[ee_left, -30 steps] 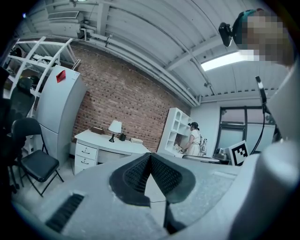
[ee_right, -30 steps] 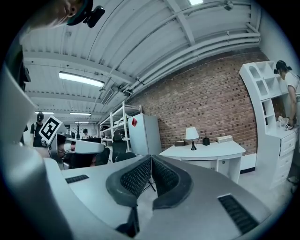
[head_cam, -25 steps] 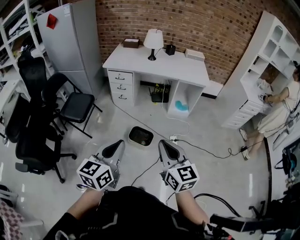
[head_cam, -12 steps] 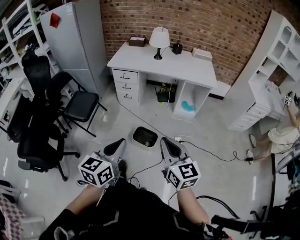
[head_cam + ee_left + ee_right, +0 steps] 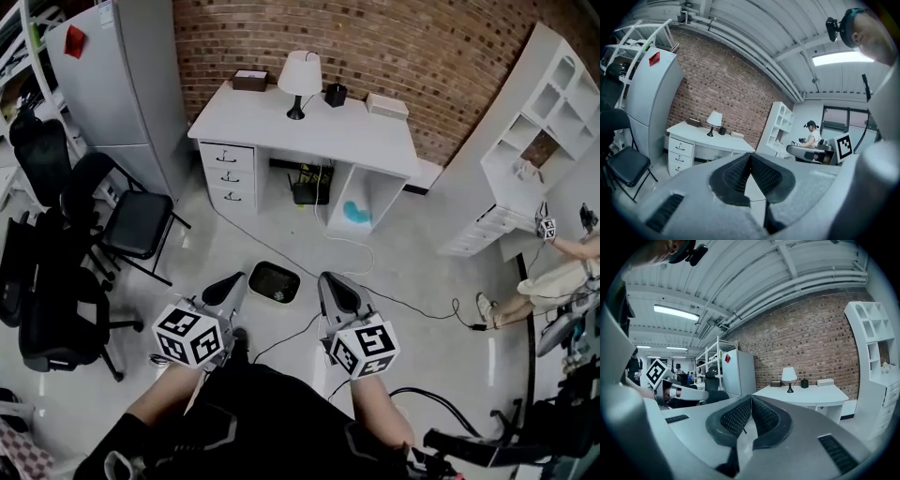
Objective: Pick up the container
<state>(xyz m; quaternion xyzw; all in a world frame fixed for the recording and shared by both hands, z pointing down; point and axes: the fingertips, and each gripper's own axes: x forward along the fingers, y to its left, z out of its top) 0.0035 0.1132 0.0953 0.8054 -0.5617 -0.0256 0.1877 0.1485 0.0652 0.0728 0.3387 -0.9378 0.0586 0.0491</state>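
The container point(image 5: 275, 281) is a low white tub with a dark inside, standing on the pale floor in the head view. My left gripper point(image 5: 227, 285) is shut and empty, its tip just left of the tub. My right gripper point(image 5: 335, 291) is also shut and empty, its tip to the tub's right. Both are held above the floor and point toward the desk. In the left gripper view the left gripper point(image 5: 750, 157) has its ribbed pads pressed together. The right gripper point(image 5: 751, 398) shows the same in its own view. Neither gripper view shows the tub.
A white desk point(image 5: 309, 127) with a lamp point(image 5: 300, 80) and drawers stands against the brick wall. A grey fridge point(image 5: 103, 75) and black chairs point(image 5: 131, 220) are at left. Cables point(image 5: 375, 281) run across the floor. White shelving point(image 5: 534, 141) and a person point(image 5: 562, 272) are at right.
Both grippers have moved forward toward the desk, still shut. The tub now lies level with their tips, between them, where before it lay ahead of them.
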